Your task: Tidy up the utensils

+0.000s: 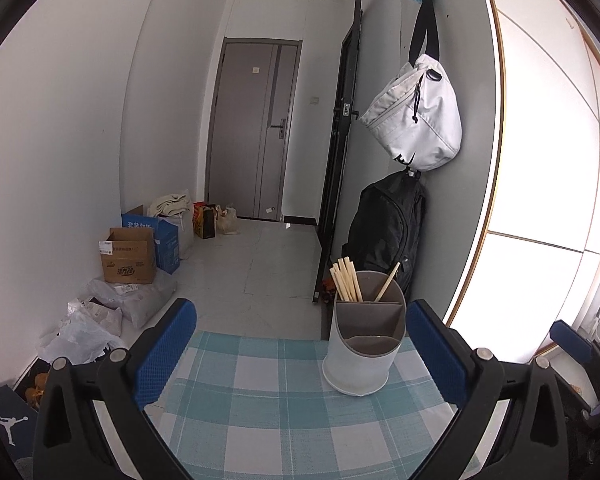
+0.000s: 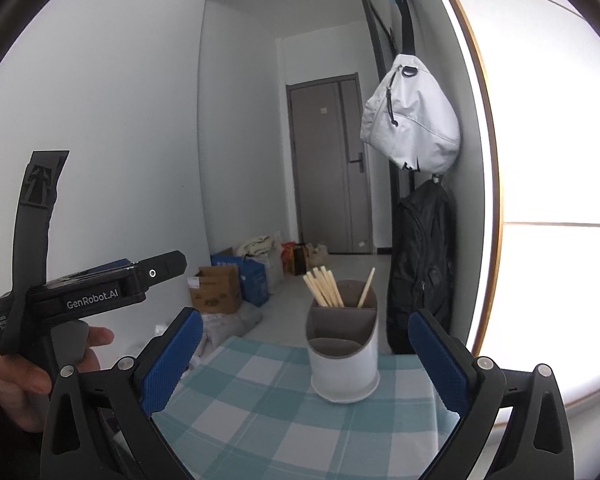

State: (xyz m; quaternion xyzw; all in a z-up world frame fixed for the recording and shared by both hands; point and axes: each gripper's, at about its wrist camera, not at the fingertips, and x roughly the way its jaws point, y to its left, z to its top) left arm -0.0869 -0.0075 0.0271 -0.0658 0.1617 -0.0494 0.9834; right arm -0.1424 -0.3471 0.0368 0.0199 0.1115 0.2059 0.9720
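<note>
A white utensil holder (image 1: 358,344) (image 2: 343,356) with grey dividers stands at the far edge of a table covered by a teal-checked cloth (image 1: 284,412) (image 2: 284,408). Several wooden chopsticks (image 1: 346,280) (image 2: 324,287) stand in its back compartment; its front compartment looks empty. My left gripper (image 1: 304,354) is open, nothing between its blue pads, the holder ahead near its right finger (image 1: 436,350). My right gripper (image 2: 306,360) is open too and empty, with the holder ahead between its fingers. The left gripper's body, held by a hand (image 2: 20,380), shows at the right wrist view's left side.
Cardboard boxes (image 1: 130,254) and plastic bags (image 1: 100,320) lie on the floor to the left, past the table. A white bag (image 1: 416,120) and a black backpack (image 1: 388,232) hang on the right wall just behind the holder. A grey door (image 1: 252,132) closes the hallway.
</note>
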